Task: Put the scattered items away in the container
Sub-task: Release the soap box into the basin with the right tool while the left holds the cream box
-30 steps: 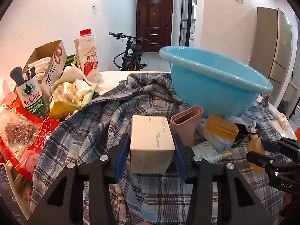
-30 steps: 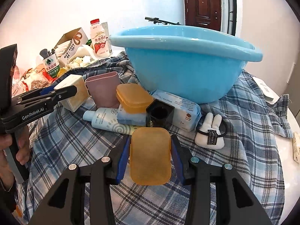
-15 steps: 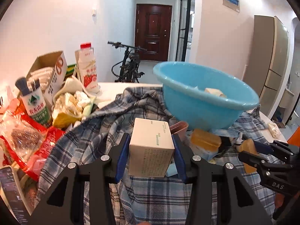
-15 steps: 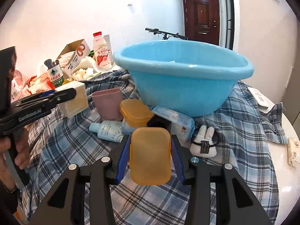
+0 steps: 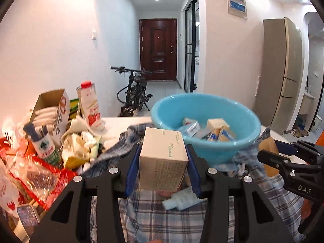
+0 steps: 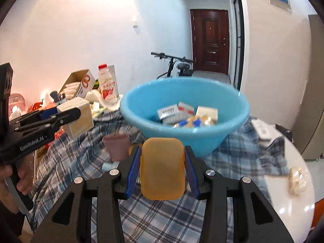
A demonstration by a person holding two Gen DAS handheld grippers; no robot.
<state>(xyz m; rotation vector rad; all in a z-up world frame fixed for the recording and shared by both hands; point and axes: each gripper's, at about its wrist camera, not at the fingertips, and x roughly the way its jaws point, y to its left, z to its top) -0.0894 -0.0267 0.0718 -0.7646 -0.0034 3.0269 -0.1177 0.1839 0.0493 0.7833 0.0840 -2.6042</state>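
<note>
My left gripper [image 5: 163,162] is shut on a beige cardboard box [image 5: 163,160] and holds it raised in front of the blue basin [image 5: 239,145]. The box also shows in the right wrist view [image 6: 78,117]. My right gripper [image 6: 162,170] is shut on an orange plastic lid [image 6: 163,171], raised in front of the basin [image 6: 182,139]. The basin holds several small boxes and packets [image 6: 182,114]. A mauve cup [image 6: 117,146] and a white tube [image 5: 180,199] lie on the plaid cloth [image 6: 81,158].
Snack bags [image 5: 26,174], a green-label bottle [image 5: 43,145], a strawberry milk bottle [image 5: 91,107] and an open carton [image 5: 52,109] crowd the table's left. A bicycle [image 5: 135,91] stands behind. A wrapped snack [image 6: 296,180] lies on the white table at right.
Both grippers have risen with their loads, so the basin's inside now shows. The items on the cloth have dropped lower in view.
</note>
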